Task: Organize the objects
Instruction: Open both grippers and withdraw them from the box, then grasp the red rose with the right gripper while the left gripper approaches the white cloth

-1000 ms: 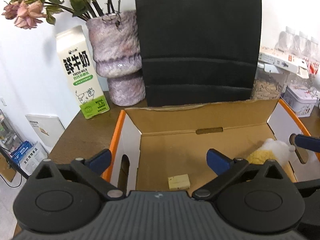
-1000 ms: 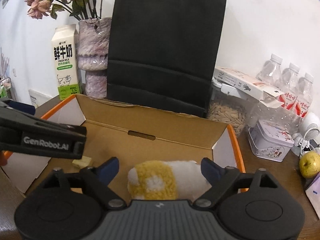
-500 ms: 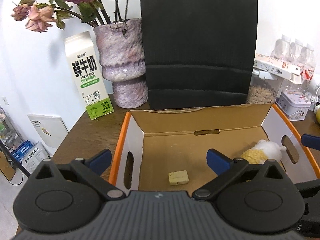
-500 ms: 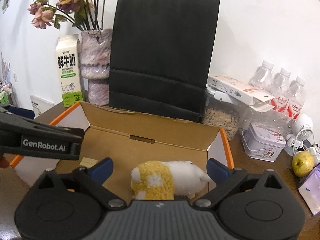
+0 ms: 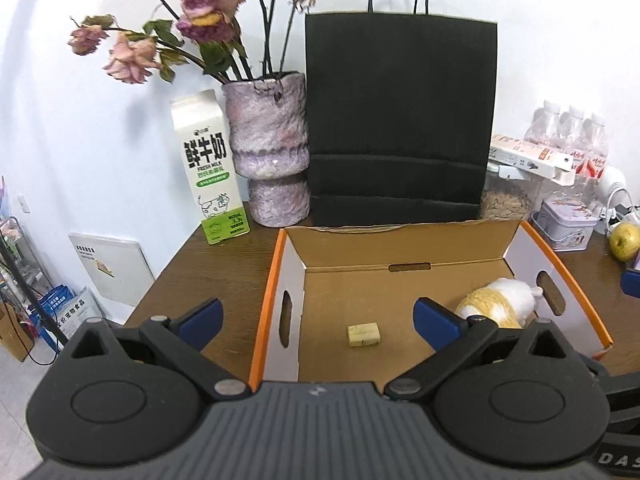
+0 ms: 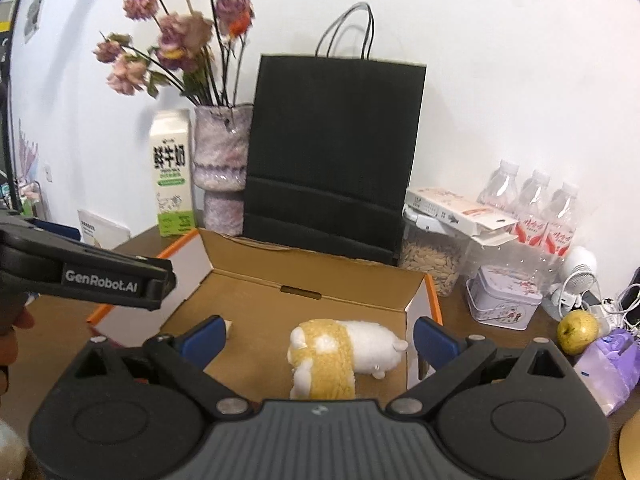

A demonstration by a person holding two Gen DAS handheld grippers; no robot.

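Observation:
An open cardboard box (image 5: 400, 246) (image 6: 320, 268) with orange rims sits on the brown table. On its floor lie a yellow-and-white plush toy (image 5: 496, 304) (image 6: 340, 350) at the right and a small pale yellow block (image 5: 363, 335) near the middle. My left gripper (image 5: 318, 316) hangs open above the box's near left corner, nothing between its fingers. My right gripper (image 6: 318, 336) is open above the near edge, with the plush below it and apart from both fingers. The left gripper's body (image 6: 88, 276) shows at the left of the right wrist view.
Behind the box stand a black paper bag (image 5: 400, 120), a purple vase of dried roses (image 5: 268, 160) and a milk carton (image 5: 210, 172). To the right are a seed jar (image 6: 432, 260), a tin (image 6: 504, 298), water bottles (image 6: 532, 208), a green apple (image 6: 578, 330) and a purple bag (image 6: 612, 364).
Both grippers have pulled back and risen from the box, so more of the bag, vase and table shows. The plush and the block lie where they were.

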